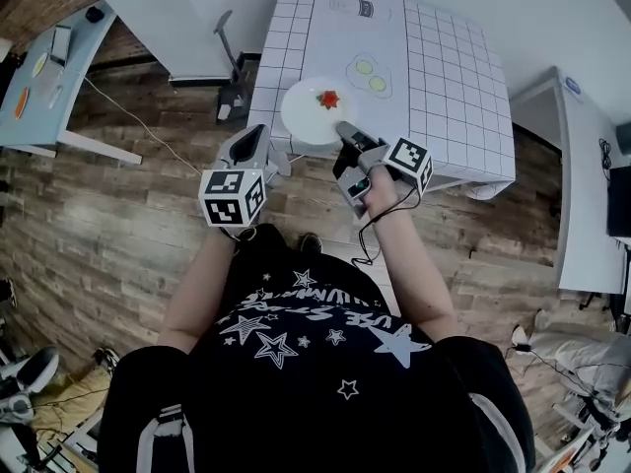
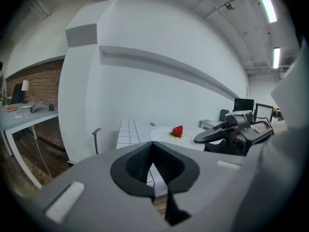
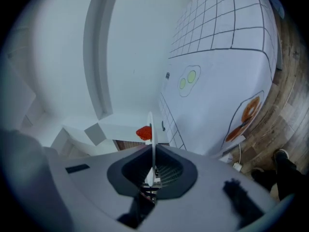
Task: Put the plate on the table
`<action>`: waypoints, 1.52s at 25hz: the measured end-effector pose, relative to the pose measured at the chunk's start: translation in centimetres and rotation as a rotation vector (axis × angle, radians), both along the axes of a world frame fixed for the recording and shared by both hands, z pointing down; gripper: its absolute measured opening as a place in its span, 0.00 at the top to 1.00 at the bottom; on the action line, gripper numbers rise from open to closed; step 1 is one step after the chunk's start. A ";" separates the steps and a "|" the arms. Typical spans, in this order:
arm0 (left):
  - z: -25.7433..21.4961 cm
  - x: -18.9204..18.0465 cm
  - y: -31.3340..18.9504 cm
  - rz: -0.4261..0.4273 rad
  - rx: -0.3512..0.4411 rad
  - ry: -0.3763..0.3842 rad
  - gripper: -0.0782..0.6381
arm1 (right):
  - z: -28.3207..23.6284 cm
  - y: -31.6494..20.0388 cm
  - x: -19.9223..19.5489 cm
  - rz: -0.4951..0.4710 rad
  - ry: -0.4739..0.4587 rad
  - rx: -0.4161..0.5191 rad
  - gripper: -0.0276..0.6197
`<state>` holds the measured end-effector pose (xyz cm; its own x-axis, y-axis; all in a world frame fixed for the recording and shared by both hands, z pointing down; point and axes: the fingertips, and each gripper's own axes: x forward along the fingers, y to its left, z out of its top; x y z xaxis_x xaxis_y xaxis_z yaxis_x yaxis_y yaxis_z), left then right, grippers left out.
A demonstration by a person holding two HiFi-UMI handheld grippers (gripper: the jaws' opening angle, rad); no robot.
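White gridded table [image 1: 444, 67] below; plate [image 1: 301, 116] with strawberry [image 1: 328, 99] held at near edge, rim clamped by right gripper [image 1: 343, 128]. Left gripper [image 1: 258, 136] seen just beside, jaws together, empty.

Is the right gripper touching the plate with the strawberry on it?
Touching. In the right gripper view, the right gripper has its jaws closed on the edge of the plate, which shows side-on between them with no gap.

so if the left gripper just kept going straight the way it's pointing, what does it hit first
Most likely the near edge of the gridded table, just left of the plate in the right gripper. Nothing shows in between, though depth is hard to judge.
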<state>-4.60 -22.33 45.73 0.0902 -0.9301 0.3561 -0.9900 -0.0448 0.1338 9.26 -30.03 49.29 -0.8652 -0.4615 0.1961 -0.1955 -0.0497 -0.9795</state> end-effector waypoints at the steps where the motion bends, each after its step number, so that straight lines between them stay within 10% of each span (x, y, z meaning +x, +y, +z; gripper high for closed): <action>1: 0.1 -0.3 0.1 -0.006 -0.008 -0.003 0.88 | 0.0 -0.1 -0.3 -0.006 -0.004 0.001 0.92; 38: 4.2 -13.8 -17.0 0.073 -0.017 0.051 0.88 | 8.1 -15.9 -11.0 0.132 0.096 -0.059 0.92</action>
<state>-18.44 -39.33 49.89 0.1764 -0.9142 0.3649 -0.9760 -0.1143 0.1853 -1.72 -45.94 57.39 -0.7735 -0.5554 0.3053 -0.2761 -0.1383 -0.9511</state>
